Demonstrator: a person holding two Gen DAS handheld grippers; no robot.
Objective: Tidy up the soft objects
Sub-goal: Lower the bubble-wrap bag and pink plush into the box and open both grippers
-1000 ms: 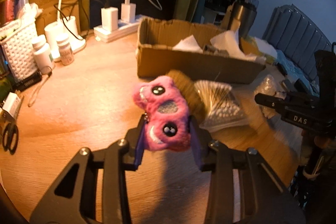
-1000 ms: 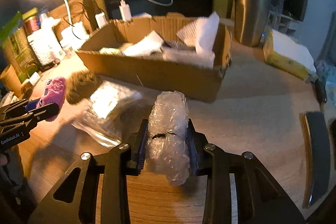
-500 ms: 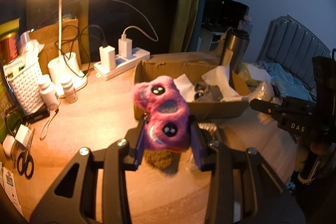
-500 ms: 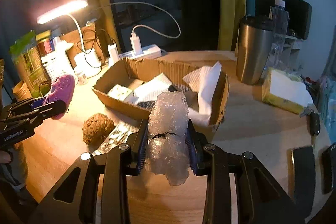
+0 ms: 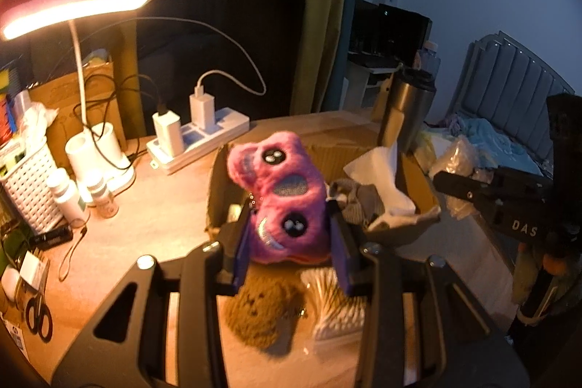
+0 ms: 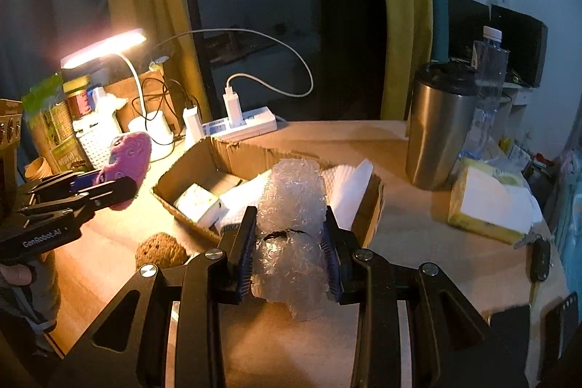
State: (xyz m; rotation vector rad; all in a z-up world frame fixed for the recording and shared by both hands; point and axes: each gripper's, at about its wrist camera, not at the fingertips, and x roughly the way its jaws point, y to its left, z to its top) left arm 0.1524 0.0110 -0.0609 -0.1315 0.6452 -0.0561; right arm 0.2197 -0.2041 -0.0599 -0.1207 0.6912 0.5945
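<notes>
My left gripper [image 5: 291,239] is shut on a pink plush toy [image 5: 280,199] with black eyes, held above the table in front of the cardboard box [image 5: 214,191]. In the right wrist view, my right gripper [image 6: 291,242] is shut on a roll of clear bubble wrap [image 6: 291,213], raised near the box [image 6: 182,177]. The left gripper with the pink toy [image 6: 129,155] shows at the left of that view. A brown sponge [image 5: 260,311] and a bag of cotton swabs [image 5: 338,300] lie on the table below the left gripper. The box holds white tissue [image 5: 385,177] and cloth.
A lit desk lamp [image 5: 72,6], a power strip with chargers [image 5: 196,137], small bottles [image 5: 65,195] and a white basket [image 5: 25,188] stand at the left. Scissors [image 5: 38,315] lie near the left edge. A steel tumbler [image 6: 440,126], a tissue pack [image 6: 487,202] and a key fob [image 6: 540,259] sit right.
Both grippers have risen with their loads and moved towards the box. The sponge and swab bag, once ahead of the left gripper, now lie under it.
</notes>
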